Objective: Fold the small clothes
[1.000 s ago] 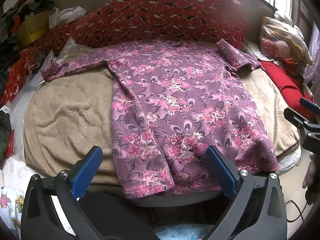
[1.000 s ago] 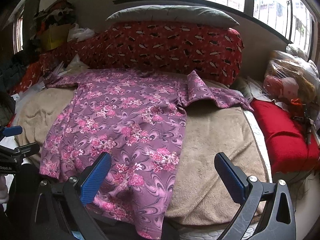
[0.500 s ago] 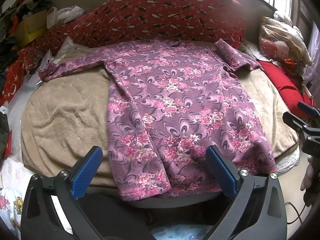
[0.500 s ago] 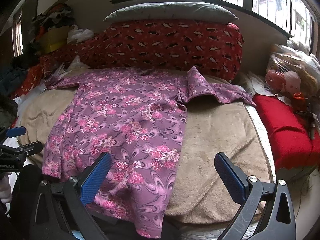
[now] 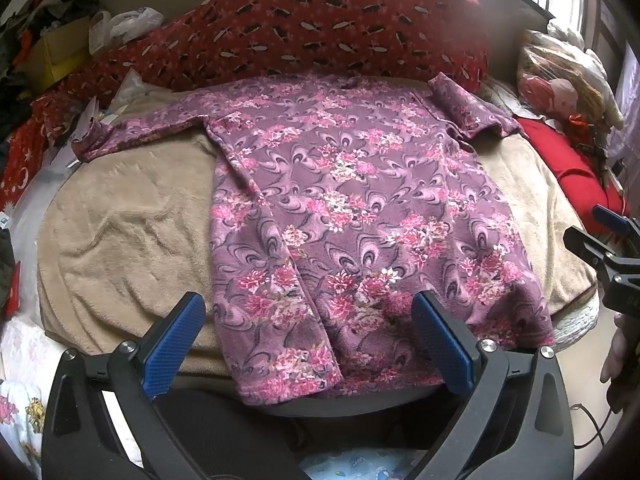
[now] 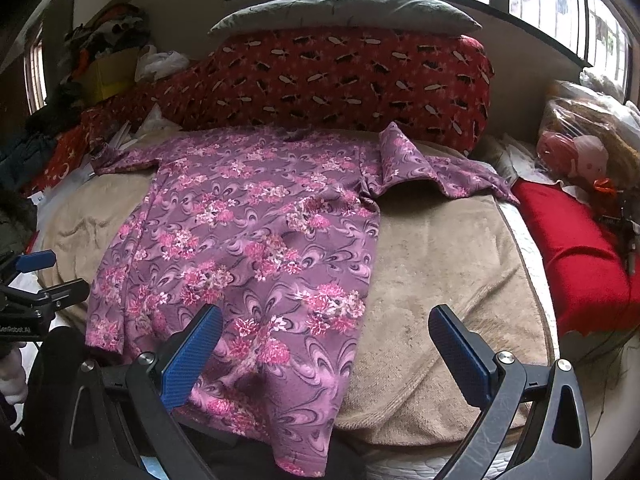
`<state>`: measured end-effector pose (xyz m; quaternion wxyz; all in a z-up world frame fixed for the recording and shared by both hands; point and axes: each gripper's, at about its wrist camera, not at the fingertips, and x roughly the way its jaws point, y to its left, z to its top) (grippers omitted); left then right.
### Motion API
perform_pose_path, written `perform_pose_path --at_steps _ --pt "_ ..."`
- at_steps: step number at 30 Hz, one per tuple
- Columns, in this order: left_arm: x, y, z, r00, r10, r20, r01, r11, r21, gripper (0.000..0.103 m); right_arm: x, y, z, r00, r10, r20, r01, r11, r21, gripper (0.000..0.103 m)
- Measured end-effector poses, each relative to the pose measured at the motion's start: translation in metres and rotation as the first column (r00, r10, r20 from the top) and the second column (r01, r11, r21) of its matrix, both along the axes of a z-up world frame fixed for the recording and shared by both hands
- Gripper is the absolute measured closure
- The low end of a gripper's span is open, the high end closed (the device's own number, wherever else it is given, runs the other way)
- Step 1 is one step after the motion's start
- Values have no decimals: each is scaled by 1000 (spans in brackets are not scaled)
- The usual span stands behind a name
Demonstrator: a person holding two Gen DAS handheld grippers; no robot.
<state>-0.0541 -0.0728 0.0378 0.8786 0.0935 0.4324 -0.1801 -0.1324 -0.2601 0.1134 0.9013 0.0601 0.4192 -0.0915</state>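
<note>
A purple long-sleeved top with pink flowers (image 5: 352, 216) lies spread flat on a beige blanket (image 5: 120, 220), hem hanging over the near edge. Its left sleeve (image 5: 136, 132) stretches out straight. Its right sleeve (image 6: 432, 168) is bent and rumpled. My left gripper (image 5: 308, 332) is open and empty, just short of the hem's left part. My right gripper (image 6: 328, 344) is open and empty, over the hem's right corner and the bare blanket (image 6: 440, 264). Each gripper shows at the edge of the other's view.
A long red patterned bolster (image 5: 320, 36) with a grey pillow (image 6: 340, 12) on it lies behind the top. A red cushion (image 6: 576, 248) and bagged soft toys (image 6: 576, 152) sit at the right. Piled clothes and a yellow box (image 5: 52, 52) are at the far left.
Both grippers have risen and tilted slightly, so the bed sits a little lower in both views. The top has not moved. Both grippers stay open.
</note>
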Motion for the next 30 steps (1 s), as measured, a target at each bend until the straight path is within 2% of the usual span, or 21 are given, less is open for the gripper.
perform_pose_path --at_steps 30 --pt "19 4 -14 999 14 -50 -13 1000 12 0 11 -6 -20 998 -2 -57 5 999 49 1"
